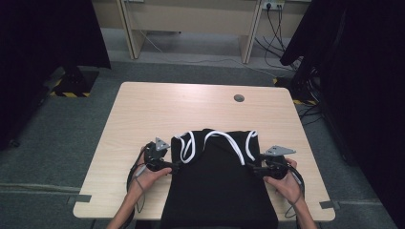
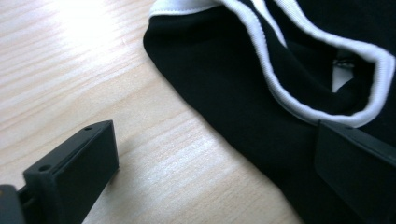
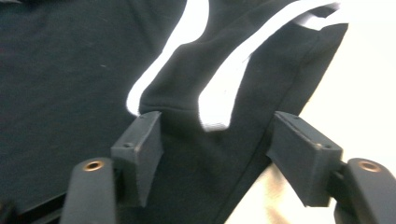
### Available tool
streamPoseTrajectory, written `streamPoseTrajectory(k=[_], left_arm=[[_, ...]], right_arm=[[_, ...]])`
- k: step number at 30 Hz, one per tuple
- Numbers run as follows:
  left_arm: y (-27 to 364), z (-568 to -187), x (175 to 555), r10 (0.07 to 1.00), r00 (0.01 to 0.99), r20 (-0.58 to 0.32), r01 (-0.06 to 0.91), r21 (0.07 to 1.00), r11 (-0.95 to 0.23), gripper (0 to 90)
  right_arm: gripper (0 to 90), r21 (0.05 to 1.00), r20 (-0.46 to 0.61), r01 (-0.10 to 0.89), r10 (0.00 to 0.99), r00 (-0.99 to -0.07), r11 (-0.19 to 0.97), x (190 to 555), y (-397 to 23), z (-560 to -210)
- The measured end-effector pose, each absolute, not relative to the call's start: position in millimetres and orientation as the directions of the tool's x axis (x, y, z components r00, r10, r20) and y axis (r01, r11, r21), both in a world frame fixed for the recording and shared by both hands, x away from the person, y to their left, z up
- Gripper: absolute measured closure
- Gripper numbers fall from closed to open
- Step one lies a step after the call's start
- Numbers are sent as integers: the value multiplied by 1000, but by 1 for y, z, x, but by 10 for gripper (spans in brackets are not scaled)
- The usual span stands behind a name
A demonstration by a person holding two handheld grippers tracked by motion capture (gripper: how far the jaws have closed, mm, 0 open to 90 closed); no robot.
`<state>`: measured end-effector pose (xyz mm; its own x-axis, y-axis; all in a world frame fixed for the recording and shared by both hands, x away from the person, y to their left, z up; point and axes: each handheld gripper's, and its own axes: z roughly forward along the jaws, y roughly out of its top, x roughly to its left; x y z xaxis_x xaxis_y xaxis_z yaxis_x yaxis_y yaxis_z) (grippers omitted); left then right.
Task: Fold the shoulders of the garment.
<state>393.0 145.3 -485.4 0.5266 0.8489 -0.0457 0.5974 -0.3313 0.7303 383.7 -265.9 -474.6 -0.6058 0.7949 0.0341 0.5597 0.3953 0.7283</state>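
Black fabric garment with white-trimmed straps (image 1: 217,181): laid flat on the near middle of the light wooden worktop (image 1: 157,109), lower hem hanging over the near edge. Left tongs (image 1: 175,165): at the garment's left edge, jaws spread, one over bare wood, one over cloth. Right tongs (image 1: 252,167): at the right edge, jaws spread astride the cloth, pads clear of it.

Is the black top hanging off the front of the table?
Yes, the black top lies on the table, and its lower end runs past the near edge, between the person's arms.
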Motion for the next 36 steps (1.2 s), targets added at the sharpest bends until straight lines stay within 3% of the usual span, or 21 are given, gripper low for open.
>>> streamPoseTrajectory(k=[8, 20, 36], left_arm=[[143, -477, 376, 820, 563, -103, 593, 741, -314, 22], [147, -476, 338, 802, 593, -72, 566, 746, -351, 22], [153, -482, 319, 795, 605, -56, 563, 735, -377, 22]], right_arm=[[303, 749, 33, 544, 799, -601, 378, 371, -274, -465], [291, 745, 28, 547, 801, -598, 382, 348, -276, -465], [187, 735, 35, 566, 812, -582, 374, 321, -276, -472]])
